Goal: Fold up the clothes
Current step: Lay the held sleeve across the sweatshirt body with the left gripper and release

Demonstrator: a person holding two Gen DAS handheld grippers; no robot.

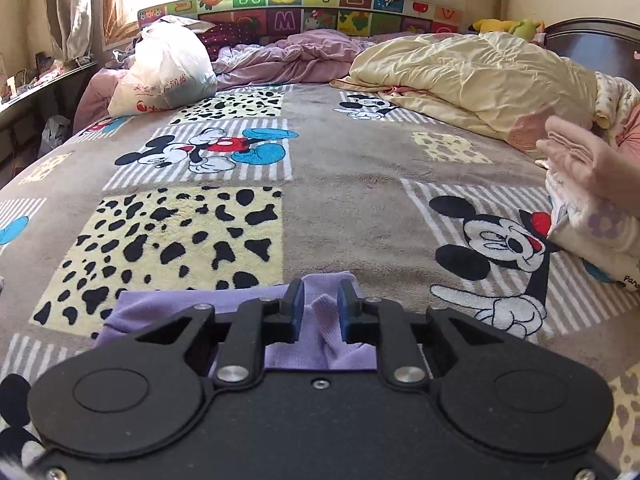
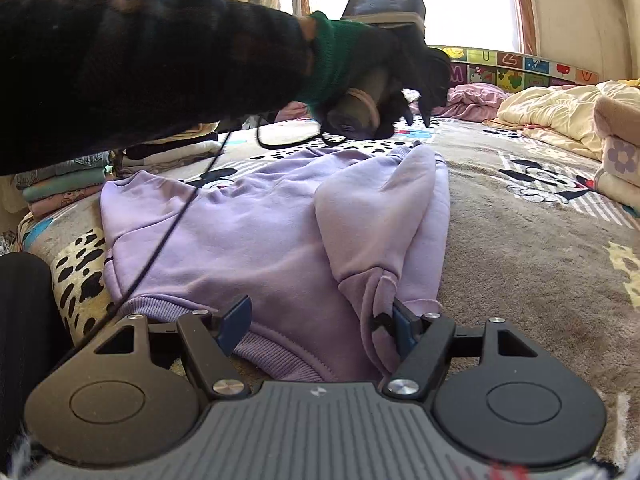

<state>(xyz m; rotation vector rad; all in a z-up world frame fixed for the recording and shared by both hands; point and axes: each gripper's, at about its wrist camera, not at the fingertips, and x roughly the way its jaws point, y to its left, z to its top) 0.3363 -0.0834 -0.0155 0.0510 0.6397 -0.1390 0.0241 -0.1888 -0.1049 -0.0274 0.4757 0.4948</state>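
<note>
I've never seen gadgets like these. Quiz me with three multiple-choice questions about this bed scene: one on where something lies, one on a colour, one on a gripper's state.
1. Where does the white plastic bag lie?
A. far end of the bed, by the window
B. on the sweatshirt
C. in the right gripper

2. What colour is the sweatshirt?
A. yellow
B. lilac
C. red

3. How does the right gripper stand?
A. clamped on a sock
B. out of sight
C. open, over the sweatshirt's hem

Answers:
1 A, it sits near the headboard on the window side.
2 B, the fabric is pale purple in both views.
3 C, its blue fingers stand wide apart with the hem between them.
</note>
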